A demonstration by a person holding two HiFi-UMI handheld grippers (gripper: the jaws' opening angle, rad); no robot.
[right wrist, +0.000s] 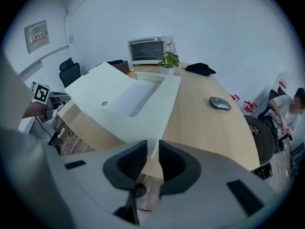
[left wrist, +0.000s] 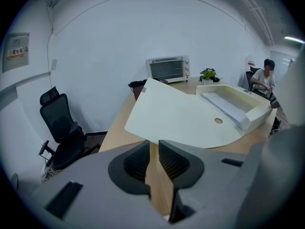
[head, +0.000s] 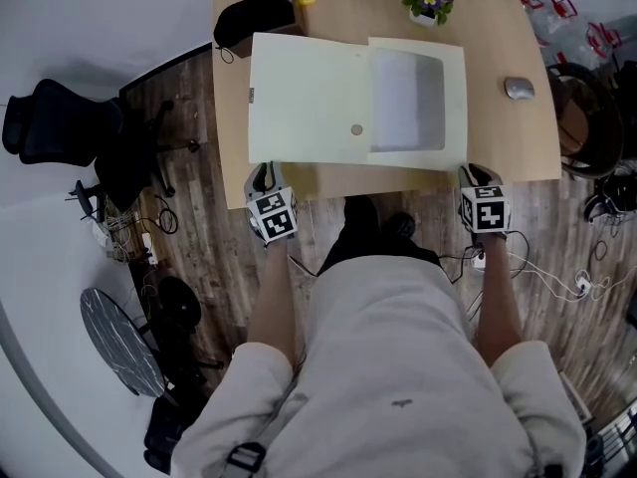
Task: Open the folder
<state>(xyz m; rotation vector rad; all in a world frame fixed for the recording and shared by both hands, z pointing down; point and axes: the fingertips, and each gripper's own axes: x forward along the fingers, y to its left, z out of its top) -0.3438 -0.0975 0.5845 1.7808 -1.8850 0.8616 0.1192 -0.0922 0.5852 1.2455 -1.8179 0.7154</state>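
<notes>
Letting go of the lid without dragging it

The folder (head: 309, 98) already lies open in the middle of the table (head: 498, 28), so what remains looks like a clean release. The left gripper (head: 267, 179) sits at the folder's 7 o'clock, its jaws a narrow slit apart with only bare wood showing between the pads. The lid's near corner lies just past their tips, not pinched. To finish well, I would draw that gripper straight back toward the table's near edge, keeping it low and level so a pad does not catch the corner and swing the lid shut or slide it. The right gripper (head: 478, 175), at the folder's 5 o'clock, has its jaws drawn in on the near right corner of the tray half. It appears to hold that corner, and should let go only once the lid is settled.

The folder is a pale cream box type. Its broad lid (head: 299, 68) is thrown over toward 9 o'clock and seems to rest slightly raised rather than dead flat. A small round fastener (head: 356, 128) sits near the hinge line. The tray half has a raised rim and holds white papers (head: 403, 98).

Outward from the folder:
- a potted plant (head: 429, 1) at 1 o'clock
- a grey mouse (head: 519, 89) at 3 o'clock
- a black bag (head: 254, 18) at 11 o'clock
- a toaster oven (left wrist: 167, 69) at the far end of the table
</notes>
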